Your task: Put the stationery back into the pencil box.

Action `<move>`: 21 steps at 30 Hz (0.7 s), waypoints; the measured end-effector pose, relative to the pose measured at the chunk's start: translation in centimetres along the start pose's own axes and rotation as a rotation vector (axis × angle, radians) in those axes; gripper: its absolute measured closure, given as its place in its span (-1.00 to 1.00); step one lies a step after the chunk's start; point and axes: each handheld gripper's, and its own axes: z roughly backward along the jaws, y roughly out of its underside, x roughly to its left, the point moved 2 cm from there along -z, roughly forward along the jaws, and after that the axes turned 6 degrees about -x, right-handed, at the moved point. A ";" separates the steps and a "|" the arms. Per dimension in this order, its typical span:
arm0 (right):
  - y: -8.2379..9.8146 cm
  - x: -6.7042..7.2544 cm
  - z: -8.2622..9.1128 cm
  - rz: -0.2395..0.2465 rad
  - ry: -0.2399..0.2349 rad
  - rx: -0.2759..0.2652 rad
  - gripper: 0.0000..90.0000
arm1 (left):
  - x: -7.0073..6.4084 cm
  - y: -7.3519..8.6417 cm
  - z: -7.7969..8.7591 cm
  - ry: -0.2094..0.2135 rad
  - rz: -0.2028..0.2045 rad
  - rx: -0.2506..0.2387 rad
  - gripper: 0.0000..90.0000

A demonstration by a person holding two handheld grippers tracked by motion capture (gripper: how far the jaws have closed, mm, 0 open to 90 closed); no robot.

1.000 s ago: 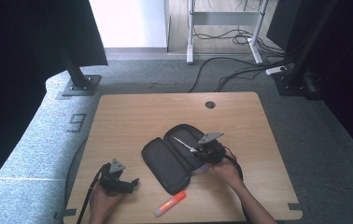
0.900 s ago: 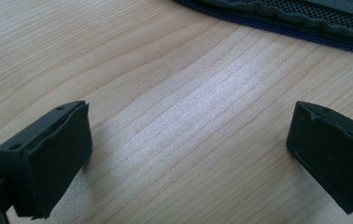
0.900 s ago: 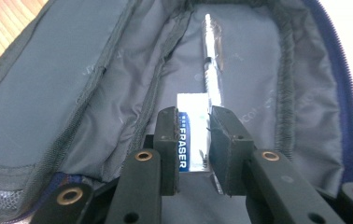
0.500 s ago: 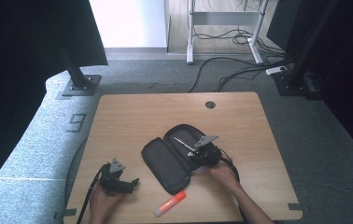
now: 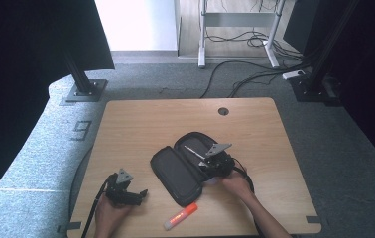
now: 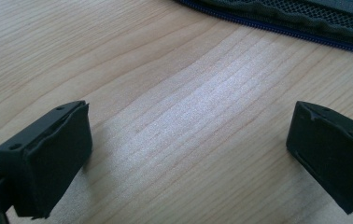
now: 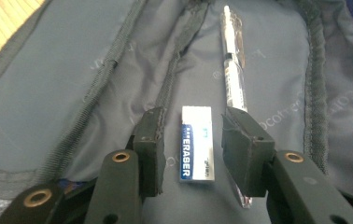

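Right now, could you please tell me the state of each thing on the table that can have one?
Pencil case: unzipped, lying open flat.
Eraser: lying inside the case between the jaws, gaps on both sides.
Pen: lying inside the case beside the eraser.
Glue stick: capped, lying on its side on the table.
Right hand-held gripper: jaws just opened, released.
Left hand-held gripper: open, holding nothing.
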 end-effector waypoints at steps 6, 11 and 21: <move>-0.5 0.3 0.6 0.019 0.000 -0.009 0.14 | 0.0 0.0 0.0 0.000 0.000 0.000 -1.00; -0.7 0.6 0.9 0.033 -0.009 -0.004 0.00 | 0.0 0.0 0.0 0.000 0.000 0.000 -1.00; -0.3 0.6 1.7 0.024 -0.001 -0.004 -0.15 | 0.0 0.0 0.0 0.000 0.000 0.000 -1.00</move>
